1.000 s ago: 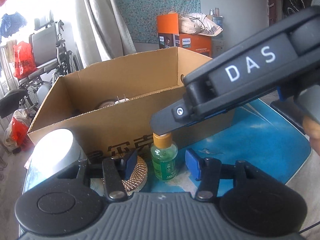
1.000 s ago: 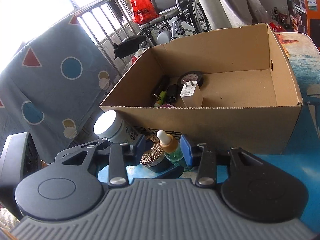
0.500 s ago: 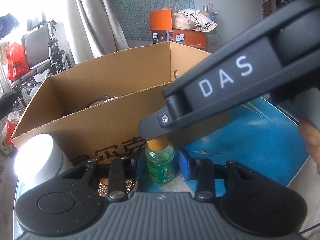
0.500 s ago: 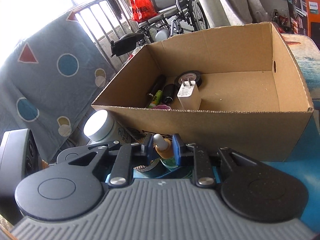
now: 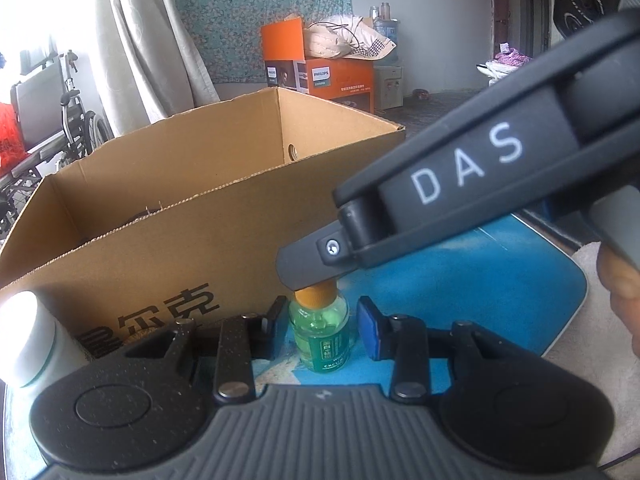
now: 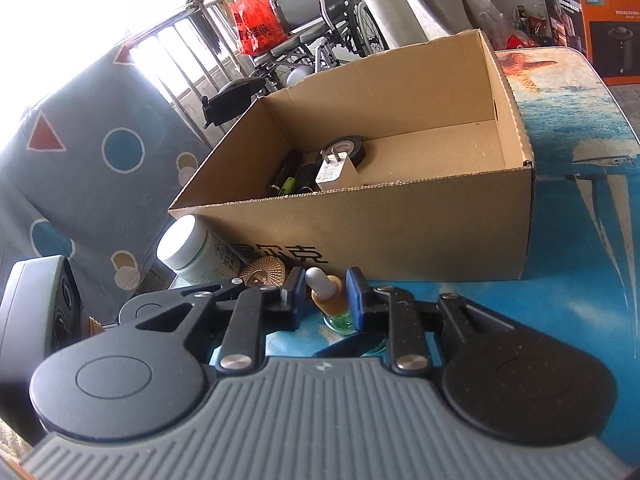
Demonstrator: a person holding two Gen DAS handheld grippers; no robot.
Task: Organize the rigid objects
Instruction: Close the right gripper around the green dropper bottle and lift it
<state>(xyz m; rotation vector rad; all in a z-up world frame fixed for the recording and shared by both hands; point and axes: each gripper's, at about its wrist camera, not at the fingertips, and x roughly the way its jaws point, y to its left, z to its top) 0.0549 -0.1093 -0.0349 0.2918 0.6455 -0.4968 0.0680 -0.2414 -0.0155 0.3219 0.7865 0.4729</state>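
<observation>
A small green dropper bottle (image 5: 322,334) with an orange collar stands on the blue table mat in front of an open cardboard box (image 5: 192,256). My right gripper (image 6: 322,294) is shut on the bottle's neck (image 6: 325,292); its black body reaches in over the bottle in the left wrist view (image 5: 460,200). My left gripper (image 5: 320,326) is open, its fingers on either side of the bottle's body without touching. The box (image 6: 400,236) holds a white charger (image 6: 334,170), a tape roll (image 6: 350,148) and dark tubes.
A white jar (image 6: 192,248) and a gold patterned lid (image 6: 264,274) stand left of the bottle, against the box front. The jar also shows in the left wrist view (image 5: 32,340). A wheelchair (image 6: 320,28) and patterned cloth lie beyond the table's left edge.
My right gripper closed from open onto the bottle's neck. My left gripper shifted so the bottle sits between its open fingers, and the view swung right.
</observation>
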